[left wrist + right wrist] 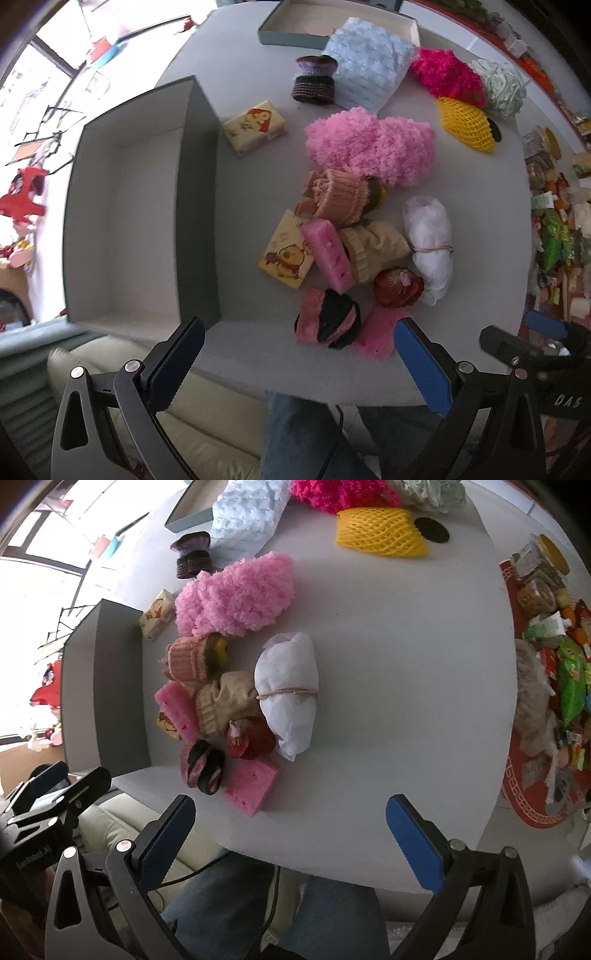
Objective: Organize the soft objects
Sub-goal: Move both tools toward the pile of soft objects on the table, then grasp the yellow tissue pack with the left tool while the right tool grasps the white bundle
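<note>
A pile of soft things lies on the white table (258, 350): a fluffy pink bundle (369, 147), a peach knit roll (340, 199), a pink sponge (328, 254), a beige cloth (373, 247), a white tied bundle (432, 247), a red ball (397, 288) and a pink-black roll (327, 323). An empty grey box (129, 229) stands left of them. My left gripper (299, 365) is open and empty over the table's near edge. My right gripper (291, 838) is open and empty near the flat pink sponge (253, 782). The white bundle (288, 694) also shows in the right wrist view.
Two tissue packs (255, 125) (286, 254) lie by the pile. Farther back are a blue cloth (365, 62), a purple knit roll (316, 79), magenta yarn (447, 75), a yellow foam net (467, 123) and a box lid (295, 26). Snack packets (554, 664) crowd the right.
</note>
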{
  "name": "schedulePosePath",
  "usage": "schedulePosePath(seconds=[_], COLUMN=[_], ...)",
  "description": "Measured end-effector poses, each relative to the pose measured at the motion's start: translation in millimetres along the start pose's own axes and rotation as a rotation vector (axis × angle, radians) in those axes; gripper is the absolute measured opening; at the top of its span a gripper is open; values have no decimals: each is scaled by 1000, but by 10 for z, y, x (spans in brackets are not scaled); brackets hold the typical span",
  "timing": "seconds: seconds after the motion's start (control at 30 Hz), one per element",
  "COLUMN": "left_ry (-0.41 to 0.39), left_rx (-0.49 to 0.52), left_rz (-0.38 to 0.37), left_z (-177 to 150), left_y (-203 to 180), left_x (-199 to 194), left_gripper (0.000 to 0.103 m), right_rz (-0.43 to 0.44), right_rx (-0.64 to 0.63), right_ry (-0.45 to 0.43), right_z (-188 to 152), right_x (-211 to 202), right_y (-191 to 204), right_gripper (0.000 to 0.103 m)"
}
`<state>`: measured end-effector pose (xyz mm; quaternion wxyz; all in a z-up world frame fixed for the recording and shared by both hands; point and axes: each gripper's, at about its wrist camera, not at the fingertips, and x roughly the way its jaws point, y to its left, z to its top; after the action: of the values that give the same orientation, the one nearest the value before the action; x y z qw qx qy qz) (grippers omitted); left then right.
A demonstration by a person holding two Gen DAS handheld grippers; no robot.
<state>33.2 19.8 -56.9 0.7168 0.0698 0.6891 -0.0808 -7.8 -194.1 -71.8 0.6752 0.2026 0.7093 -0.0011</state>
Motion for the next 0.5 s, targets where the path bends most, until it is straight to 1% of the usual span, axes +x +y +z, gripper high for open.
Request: schedulePosePath(seconds=[0.1,0.3,0.5], left_ry=[14,32,44], left_rx=[44,138,213], left_rz=[-49,-114,-133], left_z=[99,209,232], left_y=[48,211,301], left_x=[227,543,673], left_gripper=[103,103,103], right_rz=[-25,-59,-82], right_rx=[31,192,283], right_ry=[-13,-15,-10], right_z=[-17,-161,-258], right_x=[75,195,277], right_y=[51,77,206], right_gripper=[103,103,103])
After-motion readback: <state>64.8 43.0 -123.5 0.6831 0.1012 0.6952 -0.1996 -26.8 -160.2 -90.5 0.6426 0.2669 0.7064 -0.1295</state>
